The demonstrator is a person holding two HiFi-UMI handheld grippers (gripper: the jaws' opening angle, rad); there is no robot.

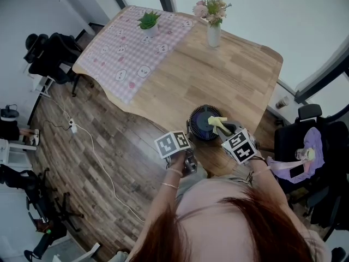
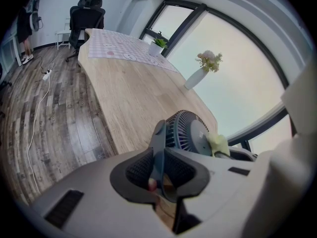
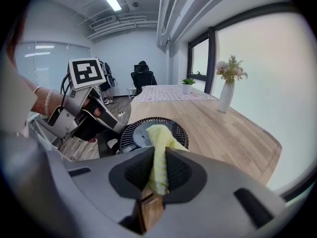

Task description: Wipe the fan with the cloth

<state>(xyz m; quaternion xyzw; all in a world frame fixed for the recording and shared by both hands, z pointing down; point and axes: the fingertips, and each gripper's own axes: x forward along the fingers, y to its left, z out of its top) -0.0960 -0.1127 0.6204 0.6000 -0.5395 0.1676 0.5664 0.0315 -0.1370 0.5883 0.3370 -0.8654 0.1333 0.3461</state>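
A dark round fan [image 1: 205, 122] lies face up on the wooden table [image 1: 218, 75] near its front edge. In the left gripper view the fan [image 2: 190, 132] is seen from the side, and my left gripper [image 2: 161, 168] is shut on its thin dark stand [image 2: 158, 142]. My right gripper [image 3: 158, 168] is shut on a yellow cloth [image 3: 159, 142], which rests on the fan's grille [image 3: 136, 132]. From the head view the cloth [image 1: 217, 124] lies over the fan's right side, with the left gripper [image 1: 187, 156] at the fan's near left and the right gripper [image 1: 231, 132] at its near right.
A white vase of flowers [image 1: 213, 33] and a small potted plant [image 1: 148, 22] stand at the table's far end, the plant on a checked cloth [image 1: 131, 51]. Office chairs [image 1: 52, 53] stand left; another chair [image 1: 305, 146] is close on the right. A cable [image 1: 98, 157] runs across the floor.
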